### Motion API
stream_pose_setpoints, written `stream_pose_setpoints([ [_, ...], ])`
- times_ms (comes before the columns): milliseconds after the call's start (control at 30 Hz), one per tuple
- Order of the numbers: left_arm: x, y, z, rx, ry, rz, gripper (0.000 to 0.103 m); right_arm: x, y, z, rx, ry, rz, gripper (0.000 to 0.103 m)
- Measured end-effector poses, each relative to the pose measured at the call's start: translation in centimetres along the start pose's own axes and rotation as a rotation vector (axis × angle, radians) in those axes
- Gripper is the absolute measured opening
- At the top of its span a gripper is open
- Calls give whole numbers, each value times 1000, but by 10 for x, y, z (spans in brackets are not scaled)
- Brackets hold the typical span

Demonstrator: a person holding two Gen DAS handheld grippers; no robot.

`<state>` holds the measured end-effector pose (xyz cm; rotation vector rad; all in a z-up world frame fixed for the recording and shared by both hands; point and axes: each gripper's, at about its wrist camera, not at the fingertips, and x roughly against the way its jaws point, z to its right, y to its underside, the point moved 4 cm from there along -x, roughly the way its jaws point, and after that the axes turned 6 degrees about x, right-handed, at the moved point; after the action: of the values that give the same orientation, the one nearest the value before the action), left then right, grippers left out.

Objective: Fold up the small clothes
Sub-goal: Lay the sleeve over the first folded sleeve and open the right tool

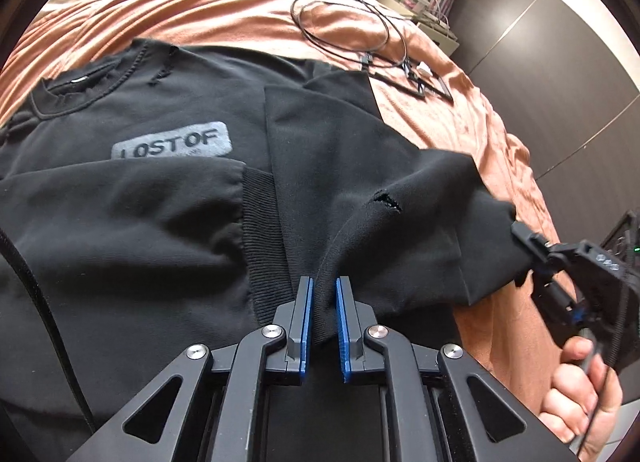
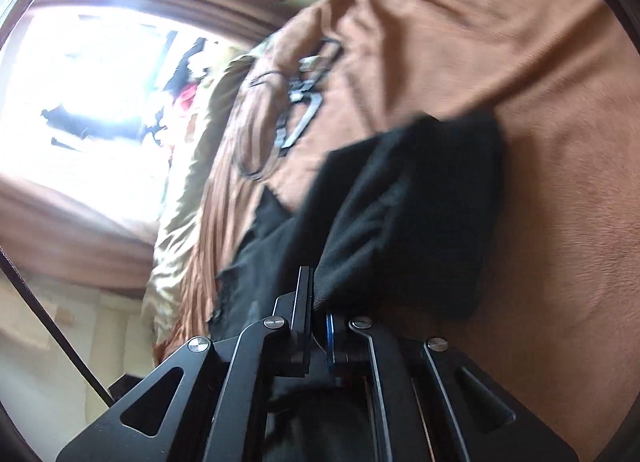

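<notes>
Jaws pinch "LOSTOF" sweatshirt point(image 1: 168, 198).

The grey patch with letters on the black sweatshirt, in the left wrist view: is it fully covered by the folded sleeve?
No. The grey patch shows on the black sweatshirt; the sleeve hides only its lower edge.

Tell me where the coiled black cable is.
In the left wrist view, the black cable lies on the orange bedspread, upper middle, beyond the black sweatshirt.
</notes>
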<state>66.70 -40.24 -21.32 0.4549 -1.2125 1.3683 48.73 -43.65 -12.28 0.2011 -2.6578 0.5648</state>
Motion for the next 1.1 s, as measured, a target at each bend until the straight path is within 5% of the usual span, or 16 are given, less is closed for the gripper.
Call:
stream_pose_setpoints([
  [467,81,0,-64,76,-48,88,15,-32,50,-88,155,-247,-96,2],
  [1100,167,22,-199,212,-133,162,16,-161,106,-148,218,-299,-309,2],
])
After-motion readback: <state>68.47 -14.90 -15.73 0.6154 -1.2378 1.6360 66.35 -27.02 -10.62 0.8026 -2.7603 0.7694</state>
